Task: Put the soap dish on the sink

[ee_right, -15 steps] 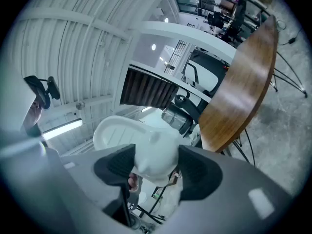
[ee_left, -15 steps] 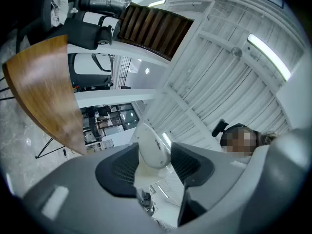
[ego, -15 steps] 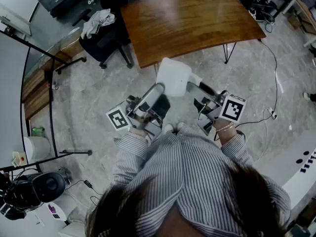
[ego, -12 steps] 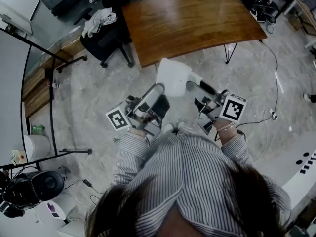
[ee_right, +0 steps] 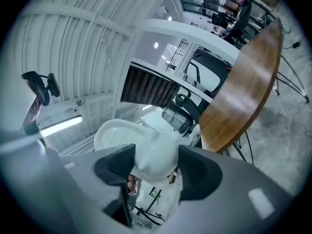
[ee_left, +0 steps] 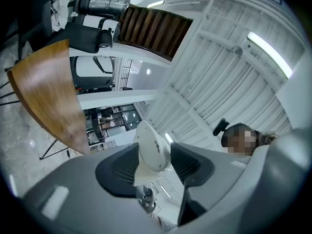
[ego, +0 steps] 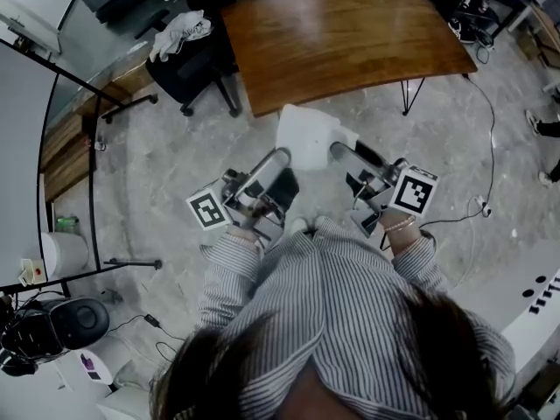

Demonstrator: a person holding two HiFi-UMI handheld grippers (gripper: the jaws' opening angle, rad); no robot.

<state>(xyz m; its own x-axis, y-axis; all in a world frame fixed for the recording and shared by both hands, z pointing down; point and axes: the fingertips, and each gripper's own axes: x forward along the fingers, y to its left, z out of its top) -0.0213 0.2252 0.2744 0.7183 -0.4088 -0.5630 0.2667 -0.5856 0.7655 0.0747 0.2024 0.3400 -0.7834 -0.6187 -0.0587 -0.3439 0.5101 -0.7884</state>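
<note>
- The soap dish [ego: 306,136] is white and hangs in the air just in front of the wooden table [ego: 341,33], over the grey floor [ego: 166,156] near the table's front edge.
- The left gripper [ego: 280,157] reaches toward the table from the person's side, its jaws clamped on the dish's left edge, pads pressing both faces.
- The right gripper [ego: 339,151], also on the near side of the table, has its jaws closed on the dish's right end.
- A black chair [ego: 188,64] with a pale cloth [ego: 179,31] on it stands just beside the table's left end.
</note>
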